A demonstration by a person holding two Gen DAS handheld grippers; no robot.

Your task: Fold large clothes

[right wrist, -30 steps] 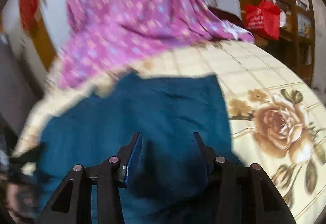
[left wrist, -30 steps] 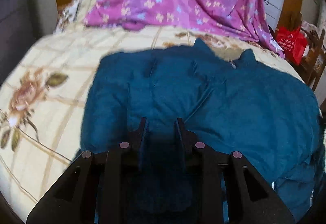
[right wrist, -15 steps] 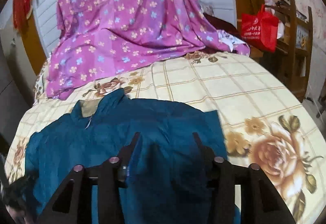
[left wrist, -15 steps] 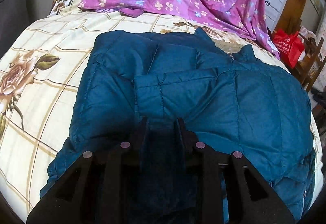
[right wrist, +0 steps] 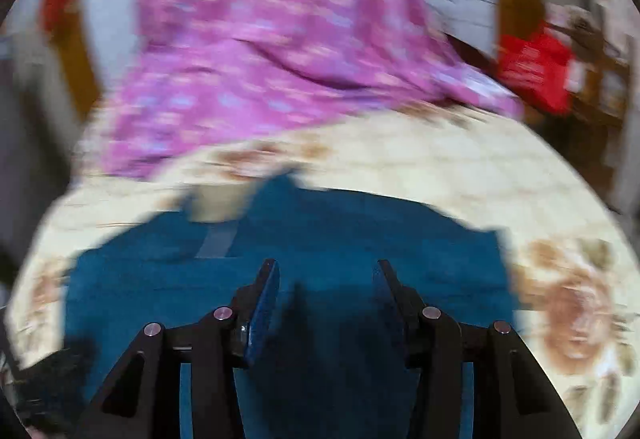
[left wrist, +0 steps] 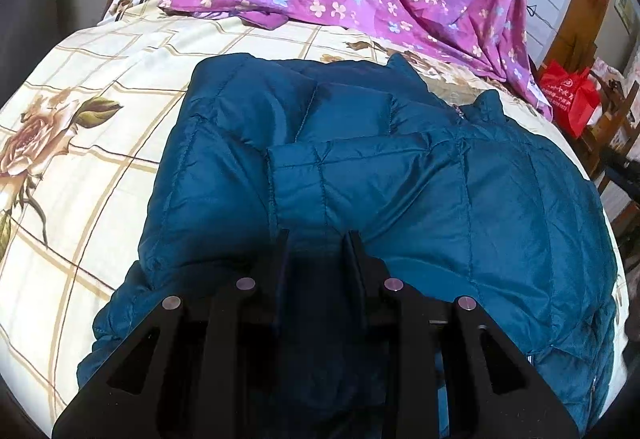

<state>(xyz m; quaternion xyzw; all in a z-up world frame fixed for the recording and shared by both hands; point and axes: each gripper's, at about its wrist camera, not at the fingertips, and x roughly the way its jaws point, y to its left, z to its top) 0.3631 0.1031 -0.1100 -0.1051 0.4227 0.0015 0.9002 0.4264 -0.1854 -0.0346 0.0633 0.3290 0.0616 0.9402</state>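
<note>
Pinching jacket (left wrist: 400,179) fabric, left hand-held gripper (left wrist: 316,239); right hand-held gripper (right wrist: 326,271) spread above it.

— What changed on the left side?

— The left gripper (left wrist: 316,239) kept its narrow jaws pinched on the teal jacket (left wrist: 500,207), but its view drew nearer, so the jacket filled more of the frame and the folded sleeve (left wrist: 360,175) lay sharper than a second before.

— And the right?

— The right gripper (right wrist: 326,271) swung again. Its view had been sharp half a second earlier, then smeared, and the jacket (right wrist: 160,279) sat lower and wider beneath its spread jaws.
</note>
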